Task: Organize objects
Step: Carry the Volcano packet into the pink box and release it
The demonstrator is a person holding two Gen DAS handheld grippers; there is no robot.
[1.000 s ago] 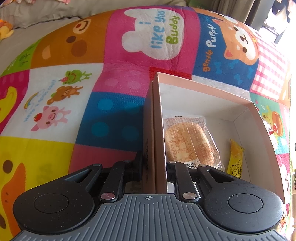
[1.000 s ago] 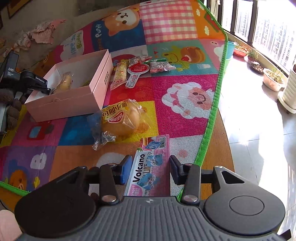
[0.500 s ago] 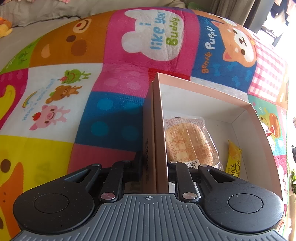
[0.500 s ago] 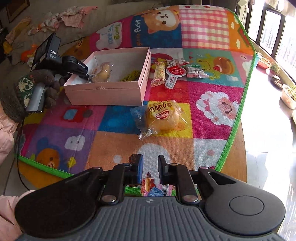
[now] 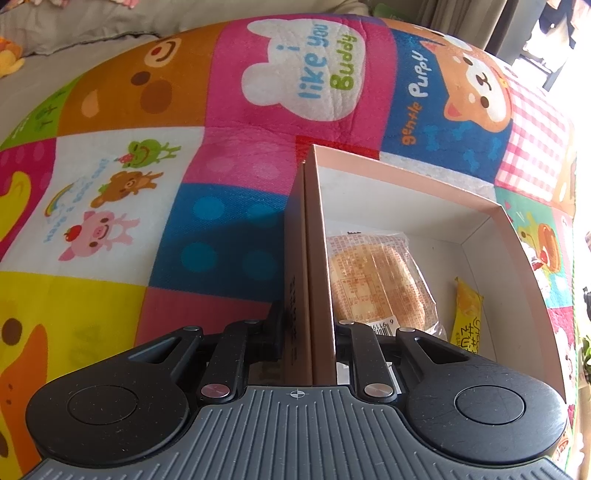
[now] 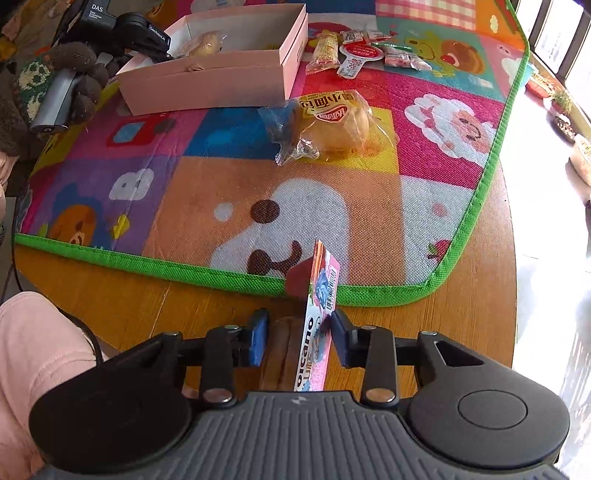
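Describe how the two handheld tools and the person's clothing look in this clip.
Both tools share one build: a ribbed grey body, two round black discs, black linkage bars with silver pivot pins. The right tool has blue finger pads. Seen from the right wrist, the left tool is black with white "DAS" lettering and a grey handle, held in a knitted glove. A pink sleeve shows lower left.

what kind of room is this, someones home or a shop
Most likely a home living room: a cartoon-animal play mat over a wooden table, potted plants by a sunlit window, and cushions behind.
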